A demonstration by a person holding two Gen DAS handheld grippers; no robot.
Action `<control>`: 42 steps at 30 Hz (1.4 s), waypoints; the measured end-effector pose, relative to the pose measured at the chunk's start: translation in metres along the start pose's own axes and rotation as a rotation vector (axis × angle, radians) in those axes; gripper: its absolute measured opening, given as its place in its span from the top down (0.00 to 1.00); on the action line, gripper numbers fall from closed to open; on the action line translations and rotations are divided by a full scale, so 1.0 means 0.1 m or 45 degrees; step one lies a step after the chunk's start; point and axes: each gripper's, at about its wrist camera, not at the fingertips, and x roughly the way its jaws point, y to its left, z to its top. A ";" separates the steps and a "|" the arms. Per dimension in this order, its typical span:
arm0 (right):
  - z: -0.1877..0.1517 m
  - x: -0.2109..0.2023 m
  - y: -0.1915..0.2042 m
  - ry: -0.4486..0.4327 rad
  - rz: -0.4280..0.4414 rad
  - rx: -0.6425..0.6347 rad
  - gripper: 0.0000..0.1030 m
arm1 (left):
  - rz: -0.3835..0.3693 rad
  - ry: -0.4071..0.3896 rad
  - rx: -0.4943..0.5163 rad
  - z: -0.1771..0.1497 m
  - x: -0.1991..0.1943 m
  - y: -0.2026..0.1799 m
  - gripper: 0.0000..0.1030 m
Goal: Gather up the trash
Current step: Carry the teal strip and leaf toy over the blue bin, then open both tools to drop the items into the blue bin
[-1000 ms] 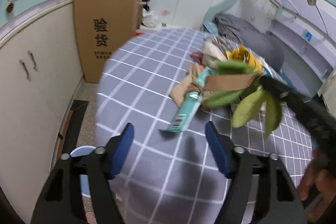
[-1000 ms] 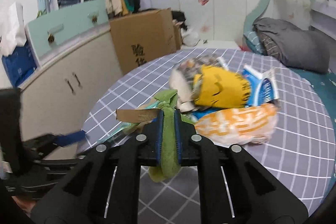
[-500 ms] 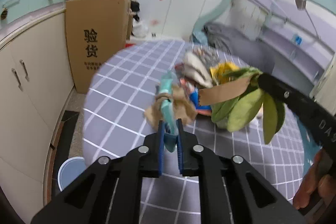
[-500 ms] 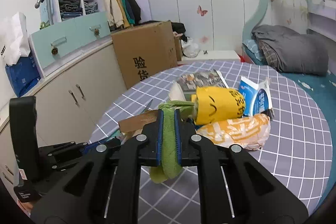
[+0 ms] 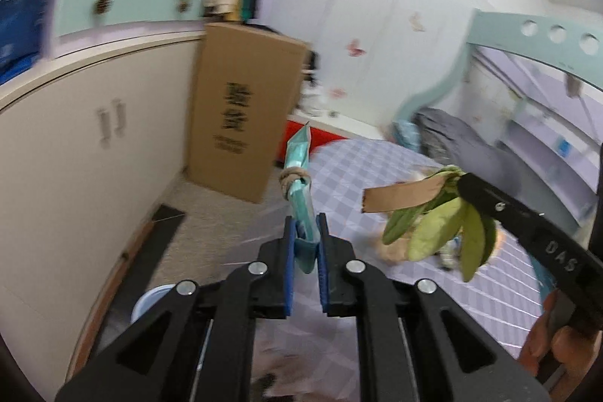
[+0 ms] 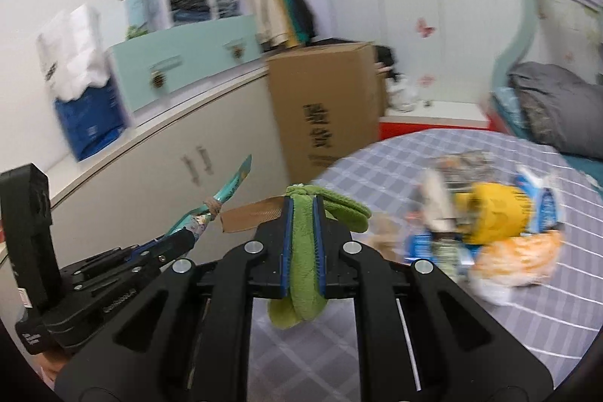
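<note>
My left gripper is shut on a teal wrapper with a brown band knotted round it, held up in the air off the table's left edge. It also shows in the right wrist view. My right gripper is shut on a bunch of green leaves with a strip of brown cardboard stuck to it. The leaves and the cardboard strip hang to the right in the left wrist view. A blurred pile of trash lies on the checked round table.
A tall cardboard box stands on the floor by white cabinets. A blue bin rim shows on the floor below my left gripper. A bed with grey bedding is behind the table.
My left gripper closed on the teal wrapper, then lifted it off the table and swung left toward the floor. My right gripper kept the leaves and also swung left.
</note>
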 end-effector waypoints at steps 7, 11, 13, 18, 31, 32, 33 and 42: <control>-0.16 0.75 0.73 0.175 0.171 -0.094 0.90 | 0.216 0.085 -0.150 -0.14 0.03 0.98 0.91; -0.36 1.23 1.06 0.283 0.210 -0.144 0.90 | 0.310 0.152 -0.213 -0.28 0.17 1.45 0.91; -0.46 1.43 1.16 0.322 0.221 -0.159 0.89 | 0.349 0.178 -0.228 -0.33 0.22 1.61 0.91; -0.75 1.93 1.22 0.439 0.171 -0.166 0.66 | 0.386 0.249 -0.272 -0.45 0.40 1.88 0.91; -0.80 1.84 1.07 0.372 0.080 -0.166 0.42 | 0.360 0.313 -0.265 -0.52 0.68 1.86 0.90; -0.78 1.81 1.06 0.355 0.077 -0.167 0.42 | 0.356 0.316 -0.260 -0.50 0.70 1.84 0.90; -0.76 1.79 1.06 0.338 0.075 -0.167 0.41 | 0.353 0.316 -0.256 -0.51 0.70 1.82 0.90; -0.55 1.40 0.96 0.139 0.035 -0.152 0.37 | 0.337 0.294 -0.219 -0.37 0.76 1.64 0.90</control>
